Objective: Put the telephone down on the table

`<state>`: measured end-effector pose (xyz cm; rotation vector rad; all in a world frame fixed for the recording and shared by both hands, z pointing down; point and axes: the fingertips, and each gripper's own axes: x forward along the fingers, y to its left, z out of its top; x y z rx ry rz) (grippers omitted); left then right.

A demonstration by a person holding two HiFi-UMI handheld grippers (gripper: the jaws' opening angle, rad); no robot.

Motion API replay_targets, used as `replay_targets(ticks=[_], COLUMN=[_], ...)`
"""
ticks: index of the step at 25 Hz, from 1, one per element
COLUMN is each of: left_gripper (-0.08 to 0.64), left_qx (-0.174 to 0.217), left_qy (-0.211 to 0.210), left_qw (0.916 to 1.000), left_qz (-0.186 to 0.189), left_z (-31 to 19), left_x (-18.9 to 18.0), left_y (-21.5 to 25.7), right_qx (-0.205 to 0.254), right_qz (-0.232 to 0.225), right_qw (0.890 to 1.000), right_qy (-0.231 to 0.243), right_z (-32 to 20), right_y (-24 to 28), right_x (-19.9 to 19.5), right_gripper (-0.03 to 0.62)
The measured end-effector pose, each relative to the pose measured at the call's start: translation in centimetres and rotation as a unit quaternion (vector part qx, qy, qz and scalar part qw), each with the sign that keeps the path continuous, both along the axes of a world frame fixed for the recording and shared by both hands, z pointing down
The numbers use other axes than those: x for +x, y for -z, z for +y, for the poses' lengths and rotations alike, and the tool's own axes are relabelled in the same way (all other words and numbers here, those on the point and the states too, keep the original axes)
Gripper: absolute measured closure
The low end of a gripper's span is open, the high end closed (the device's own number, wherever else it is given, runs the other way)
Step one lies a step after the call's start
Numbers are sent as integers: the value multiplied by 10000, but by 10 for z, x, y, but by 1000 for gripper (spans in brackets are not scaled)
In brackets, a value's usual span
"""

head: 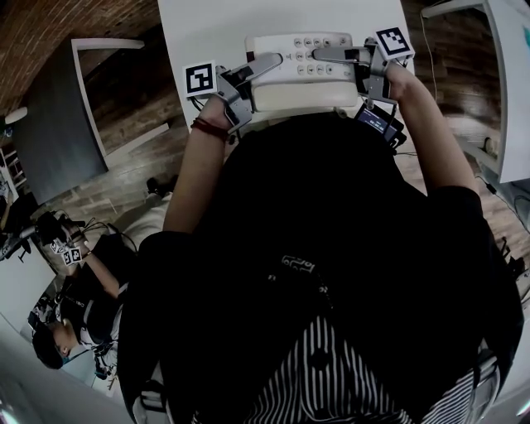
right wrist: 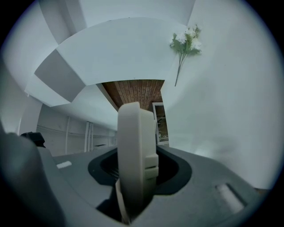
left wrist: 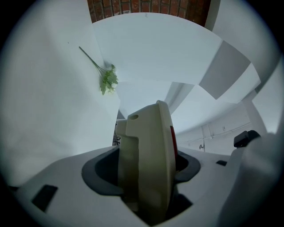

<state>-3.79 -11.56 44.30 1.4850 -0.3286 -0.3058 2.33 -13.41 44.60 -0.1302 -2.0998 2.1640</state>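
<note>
Just ahead of your chest, the left gripper (head: 252, 74) and right gripper (head: 339, 56) each clamp one end of the phone (head: 298, 83). Its long axis runs straight across between them, keypad up. The table (head: 207, 33) lies under and beyond it, so lowering probably calls for both hands sinking evenly.

The head camera sits above the person's head and looks almost straight down, past the body, to the table (head: 207, 25) at the top of its view. It sees the telephone (head: 300, 70) from above. One camera rides on the left gripper (head: 267, 65) and one on the right gripper (head: 325, 55). Each looks along its own jaws, very close to one end of the telephone, and out over the table. Both see a flower sprig (left wrist: 106, 80). All three views share the telephone and the table.
</note>
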Motion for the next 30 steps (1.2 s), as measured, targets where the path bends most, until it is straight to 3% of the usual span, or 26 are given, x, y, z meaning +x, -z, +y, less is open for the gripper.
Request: replay_targets(ticks=[18,30], left_gripper=[275,275], left_qx=[-169,19], left_qy=[481,101], left_qw=[9986,9999], left_qz=[-168,-59], left_z=[-34,-61], left_x=[-3,1], left_y=[-17,-31], right_qx=[-126,-23], right_qz=[0,231], right_qw=[9999,9993], right_qy=[115,-302], right_z=[-39,-62], right_y=[-20,-29], right_x=[-3,4], right_gripper=[420,419])
